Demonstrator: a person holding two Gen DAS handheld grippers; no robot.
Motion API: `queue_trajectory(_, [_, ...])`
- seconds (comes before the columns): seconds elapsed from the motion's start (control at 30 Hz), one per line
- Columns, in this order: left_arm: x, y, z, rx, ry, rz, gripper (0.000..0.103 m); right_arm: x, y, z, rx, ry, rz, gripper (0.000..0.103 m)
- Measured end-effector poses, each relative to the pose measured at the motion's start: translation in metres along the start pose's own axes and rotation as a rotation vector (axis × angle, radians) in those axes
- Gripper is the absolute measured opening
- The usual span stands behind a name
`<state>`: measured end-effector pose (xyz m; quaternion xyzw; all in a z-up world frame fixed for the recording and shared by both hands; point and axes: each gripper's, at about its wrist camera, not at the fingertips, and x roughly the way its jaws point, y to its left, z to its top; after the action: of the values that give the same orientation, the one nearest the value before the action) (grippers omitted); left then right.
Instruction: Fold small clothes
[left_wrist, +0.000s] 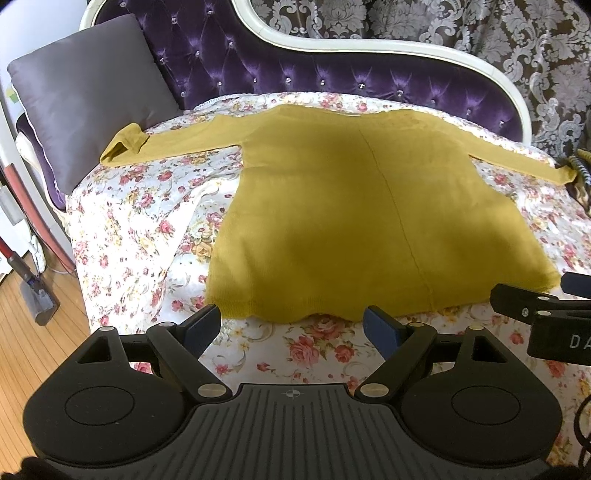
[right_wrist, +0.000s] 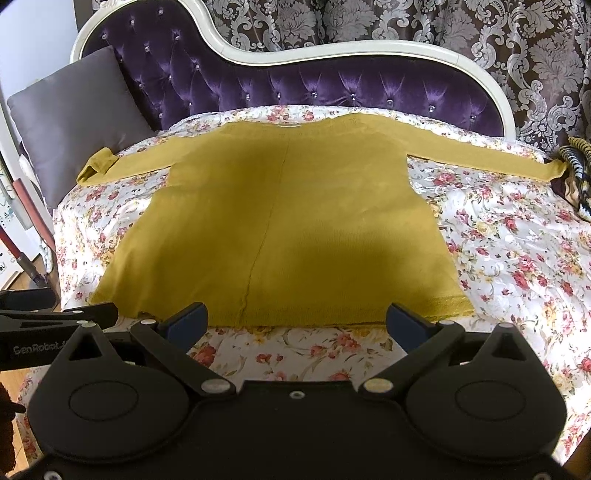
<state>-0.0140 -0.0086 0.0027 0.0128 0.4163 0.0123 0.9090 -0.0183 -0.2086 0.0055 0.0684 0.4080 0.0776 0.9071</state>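
A yellow sweater (left_wrist: 332, 206) lies flat on a flowery bed cover (left_wrist: 122, 236), spread across the middle of it. Its two long sleeves reach out toward the left and right edges of the cover, and its bottom hem lies close to the near edge. The left gripper (left_wrist: 295, 326) hovers at the near edge with its fingers wide apart and nothing between them. The right gripper (right_wrist: 295, 321) hovers beside it, fingers also wide and holding nothing. A grey pillow (left_wrist: 85, 96) leans in the far left corner against the purple headboard (left_wrist: 295, 62).
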Motion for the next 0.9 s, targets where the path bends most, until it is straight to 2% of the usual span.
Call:
queue_trajectory(0.53, [0.008, 0.001, 0.002, -0.005, 0.027, -0.009, 0.084, 0.008, -0.001, 0.000, 0.012, 0.028, 0.013, 0.102])
queue_trajectory(0.87, [0.020, 0.003, 0.005, -0.017, 0.043, -0.068, 0.083, 0.021, -0.022, 0.000, 0.127, 0.099, 0.095, 0.102])
queue_trajectory(0.9, [0.022, 0.003, 0.007, -0.019, 0.047, -0.073, 0.081, 0.022, -0.026, 0.000, 0.135, 0.111, 0.106, 0.098])
